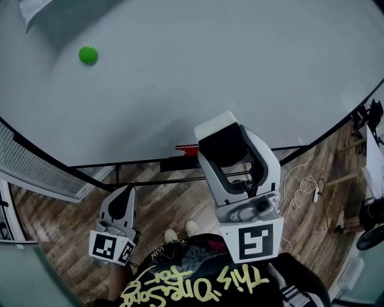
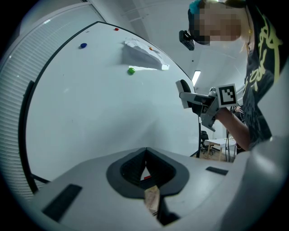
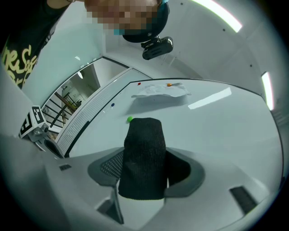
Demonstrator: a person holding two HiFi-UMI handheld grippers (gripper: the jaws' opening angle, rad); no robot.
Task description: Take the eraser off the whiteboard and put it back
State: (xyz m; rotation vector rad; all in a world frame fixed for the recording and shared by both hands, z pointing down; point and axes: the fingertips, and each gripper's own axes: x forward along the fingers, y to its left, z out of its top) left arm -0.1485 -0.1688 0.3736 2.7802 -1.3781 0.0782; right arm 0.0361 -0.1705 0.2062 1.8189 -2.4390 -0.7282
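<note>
Cool, even light falls on my whiteboard [image 1: 180, 72]; the paper [image 1: 33, 12] at upper left casts a soft shadow. Ceiling strips [image 3: 221, 16] glare upper right in my right gripper view. Both gripper views bend and darken at the edges.

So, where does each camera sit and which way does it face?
Head view: on the person's head, facing steeply down at the whiteboard and wood floor; shows left gripper, right gripper, shirt, shoes.
Left gripper view: on the left gripper, facing along its shut jaws toward the whiteboard; shows the right gripper and forearm.
Right gripper view: on the right gripper, facing past the gripped eraser at the whiteboard; shows shirt, left gripper's cube.
Shared: all three show the green magnet.
</note>
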